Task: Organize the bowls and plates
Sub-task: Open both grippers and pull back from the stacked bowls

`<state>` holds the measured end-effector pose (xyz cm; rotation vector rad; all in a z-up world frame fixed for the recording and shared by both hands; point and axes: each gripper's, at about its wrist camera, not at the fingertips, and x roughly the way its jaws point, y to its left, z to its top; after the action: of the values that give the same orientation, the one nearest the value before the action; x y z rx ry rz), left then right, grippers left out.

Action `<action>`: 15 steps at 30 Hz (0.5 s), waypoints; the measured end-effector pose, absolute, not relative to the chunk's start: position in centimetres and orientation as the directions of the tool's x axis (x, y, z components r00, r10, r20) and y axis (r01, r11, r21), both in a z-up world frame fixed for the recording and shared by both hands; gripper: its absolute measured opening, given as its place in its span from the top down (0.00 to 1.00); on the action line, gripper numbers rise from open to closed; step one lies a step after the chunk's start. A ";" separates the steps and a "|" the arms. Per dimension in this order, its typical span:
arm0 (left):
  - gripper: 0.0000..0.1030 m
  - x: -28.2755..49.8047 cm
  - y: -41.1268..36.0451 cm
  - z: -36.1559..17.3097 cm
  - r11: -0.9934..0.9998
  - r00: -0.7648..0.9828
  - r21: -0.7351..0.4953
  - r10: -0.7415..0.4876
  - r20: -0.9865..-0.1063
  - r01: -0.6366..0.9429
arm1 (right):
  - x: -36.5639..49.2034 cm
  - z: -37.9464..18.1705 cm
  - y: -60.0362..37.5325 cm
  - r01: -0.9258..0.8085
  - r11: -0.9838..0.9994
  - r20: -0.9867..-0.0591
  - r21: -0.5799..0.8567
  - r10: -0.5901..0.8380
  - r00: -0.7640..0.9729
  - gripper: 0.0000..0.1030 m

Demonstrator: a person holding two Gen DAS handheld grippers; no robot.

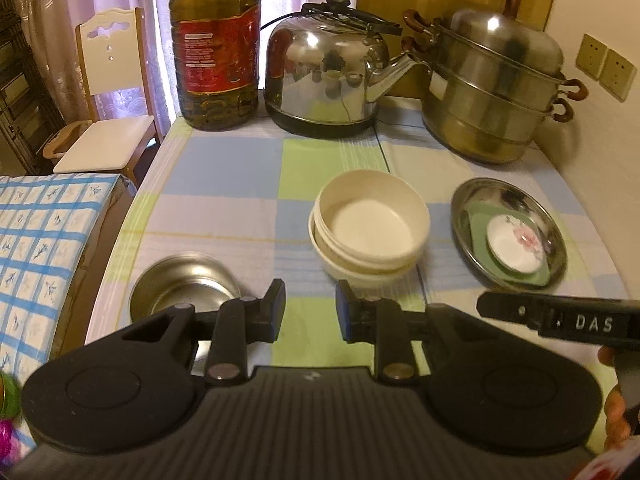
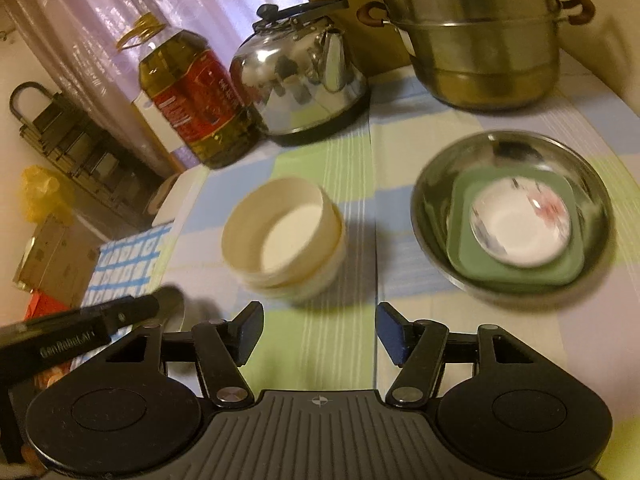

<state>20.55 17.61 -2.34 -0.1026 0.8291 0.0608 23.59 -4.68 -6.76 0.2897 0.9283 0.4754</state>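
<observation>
Both tongs empty: left tongs (image 1: 310, 308) stand with a narrow gap, right tongs (image 2: 320, 330) spread wider, nothing between the pads of either. Each hovers above the near part of the checked pastel-cloth table (image 1: 224, 184).

Stacked cream round plastic bowls (image 1: 370, 226), one nested in another, sit mid-table, just beyond the left tongs. Right of them, apart, a round stainless steel dish (image 1: 509, 230) holds a green square plate (image 1: 478, 224), with a small white saucer with a pink flower print (image 1: 516, 245) on top. A small stainless steel bowl (image 1: 182, 290) sits at near left, partly hidden behind the left tongs' body.

Far edge of table, left to right: big clear plastic bottle of yellow oil with red label (image 1: 214, 46), shiny steel kettle with black handle (image 1: 326, 70), stacked steel steamer pot with brown handles (image 1: 496, 84). White wooden chair (image 1: 110, 92) off far left. Right-wrist view is motion-blurred.
</observation>
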 end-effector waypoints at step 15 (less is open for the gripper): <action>0.77 11.5 13.8 -2.7 0.987 0.635 -0.076 0.033 -0.772 -0.143 | 14.4 -6.5 -10.0 -0.297 0.871 -0.740 0.391 0.490 0.461 0.37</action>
<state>11.52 13.81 -2.73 -0.1342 0.8776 0.1005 14.40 -9.98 -6.52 0.2183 0.9793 0.4886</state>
